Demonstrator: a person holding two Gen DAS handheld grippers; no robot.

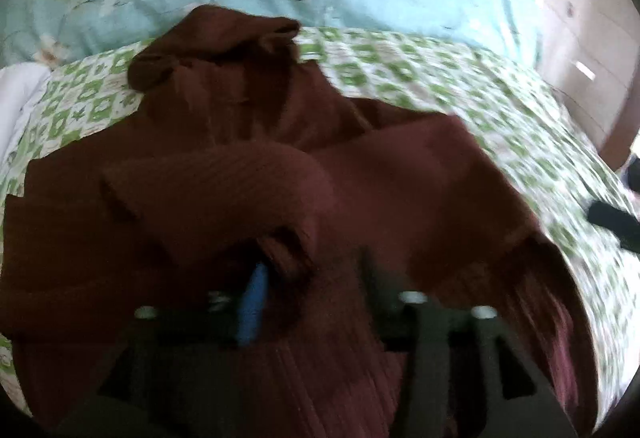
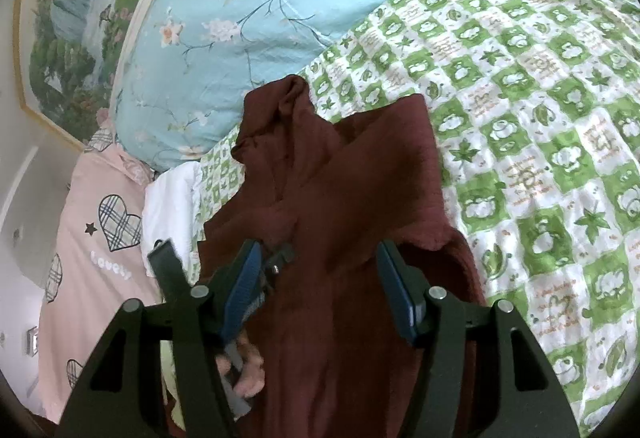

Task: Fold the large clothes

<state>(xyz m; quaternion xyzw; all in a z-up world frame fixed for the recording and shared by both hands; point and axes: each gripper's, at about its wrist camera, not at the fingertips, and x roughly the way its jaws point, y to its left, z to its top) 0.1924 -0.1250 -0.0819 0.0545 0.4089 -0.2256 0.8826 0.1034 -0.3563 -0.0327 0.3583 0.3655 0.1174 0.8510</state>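
A dark maroon ribbed knit garment (image 1: 280, 142) lies on the green-and-white checked bedspread (image 1: 460, 90), sleeves folded across its body, hood or collar at the far end. It also shows in the right wrist view (image 2: 352, 206). My left gripper (image 1: 312, 294) is low over the near part of the garment; its blue pad (image 1: 252, 310) shows, cloth bunches between the fingers, and the view is blurred. My right gripper (image 2: 320, 278) is open above the garment, blue pads (image 2: 396, 290) wide apart and nothing held. The other gripper (image 2: 276, 262) shows at its left.
A light blue floral quilt (image 2: 240, 18) lies at the head of the bed. A pink pillow with hearts (image 2: 96, 238) and a white cloth (image 2: 168, 198) lie at the left. A landscape picture (image 2: 72, 18) hangs on the wall. A pale cabinet (image 1: 592, 58) stands beyond the bed.
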